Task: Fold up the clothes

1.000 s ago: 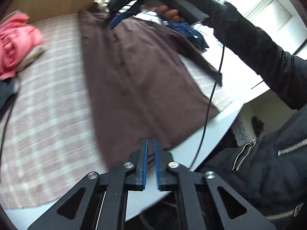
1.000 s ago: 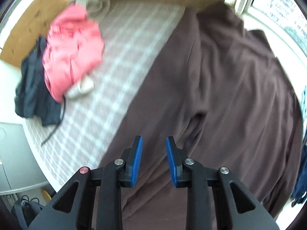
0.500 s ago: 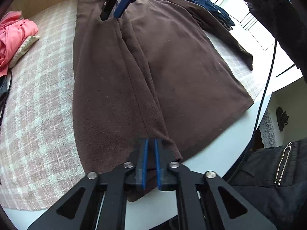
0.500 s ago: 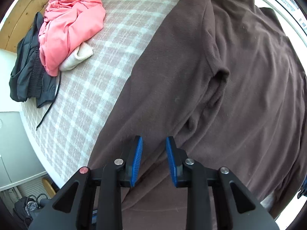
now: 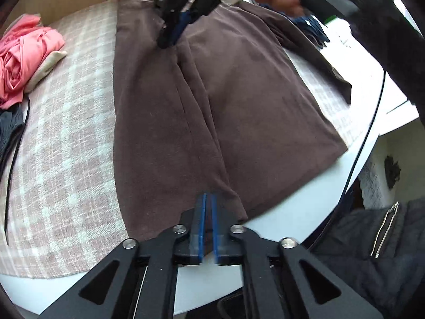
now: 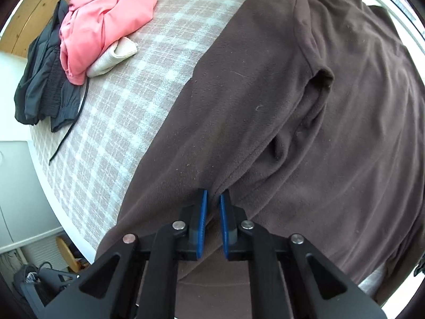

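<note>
Two tools down on your brown fleece garment (image 5: 217,101), flat on checked worktop cloth (image 5: 66,138): left tool (image 5: 208,228) opening at hem fold, right tool (image 6: 213,223) closing on sleeve seam ridge, ready for fold.

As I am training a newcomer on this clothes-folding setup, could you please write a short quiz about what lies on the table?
1. Pick one: the garment spread out on the checked cover is A pink, B brown, C black.
2. True or false: the pink garment lies on top of the spread one.
3. In a few words: what lies bunched right beside the pink garment, nearer the cover's edge?
Key: 1 B. 2 False, they lie apart with bare cover between them. 3 A black garment.
</note>
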{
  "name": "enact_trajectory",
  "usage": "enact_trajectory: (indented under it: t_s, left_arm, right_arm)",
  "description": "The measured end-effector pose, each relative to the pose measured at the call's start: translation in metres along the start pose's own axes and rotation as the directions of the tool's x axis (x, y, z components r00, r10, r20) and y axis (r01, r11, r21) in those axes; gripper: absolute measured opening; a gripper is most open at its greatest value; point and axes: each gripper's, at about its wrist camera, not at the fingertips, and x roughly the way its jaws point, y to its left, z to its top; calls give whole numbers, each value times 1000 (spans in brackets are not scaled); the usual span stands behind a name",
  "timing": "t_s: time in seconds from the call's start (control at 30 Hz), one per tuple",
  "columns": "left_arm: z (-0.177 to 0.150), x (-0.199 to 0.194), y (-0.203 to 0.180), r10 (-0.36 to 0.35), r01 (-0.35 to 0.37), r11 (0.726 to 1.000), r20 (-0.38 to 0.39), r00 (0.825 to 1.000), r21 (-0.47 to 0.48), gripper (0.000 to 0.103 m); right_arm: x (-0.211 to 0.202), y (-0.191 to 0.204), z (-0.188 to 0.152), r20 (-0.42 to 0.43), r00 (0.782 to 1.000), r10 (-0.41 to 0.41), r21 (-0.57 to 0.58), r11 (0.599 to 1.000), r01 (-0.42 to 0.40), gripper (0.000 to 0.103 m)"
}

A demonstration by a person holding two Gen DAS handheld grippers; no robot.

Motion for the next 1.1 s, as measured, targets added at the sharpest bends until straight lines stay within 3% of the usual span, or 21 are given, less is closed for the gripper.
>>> enact_trajectory:
  t_s: [0.03,0.1,0.17,0.3,0.4,0.47,0.57,0.7,0.8,0.93,1.1]
  left_arm:
    - [2,3,-2,-3,3,1000,-12,1000,-1,25]
    - [6,9,-7,-10,10,1000,-41,999,0,29]
    - [9,20,-8,34,-33,999,-69,997,9,35]
    - [8,23,-9,62,-62,998,-52,997,-6,28]
    - [5,13,3,-42,37,994,-50,998,-100,22]
    - [2,6,9,-43,37,990,-42,998,-138,22]
    - [2,9,6,27,-33,993,-54,998,-115,22]
    - [5,17,-10,106,-107,994,-58,993,-11,22]
    - [5,19,-13,105,-105,994,-49,993,8,21]
    - [4,20,-12,95,-95,995,-32,995,21,6]
    - [2,2,-22,82,-83,994,5,997,67,4]
  right_arm:
    - [0,4,-1,3,1000,-7,-6,1000,7,10]
    - [0,11,-2,10,1000,-12,-13,1000,13,10]
    - [1,16,-2,12,1000,0,-8,1000,0,10]
    - [6,31,-4,15,1000,-17,-28,999,18,10]
    - [10,39,-5,14,1000,-6,-29,1000,7,10]
    - [12,43,-6,16,1000,3,-27,1000,-3,10]
    - [18,51,-8,13,1000,1,-29,1000,0,10]
    - [25,64,-10,12,1000,-5,-35,999,6,10]
    - [30,72,-11,10,1000,1,-29,1000,0,10]
    - [36,81,-14,9,1000,16,-16,1000,-16,10]
    - [34,89,-19,27,998,53,2,999,-53,10]
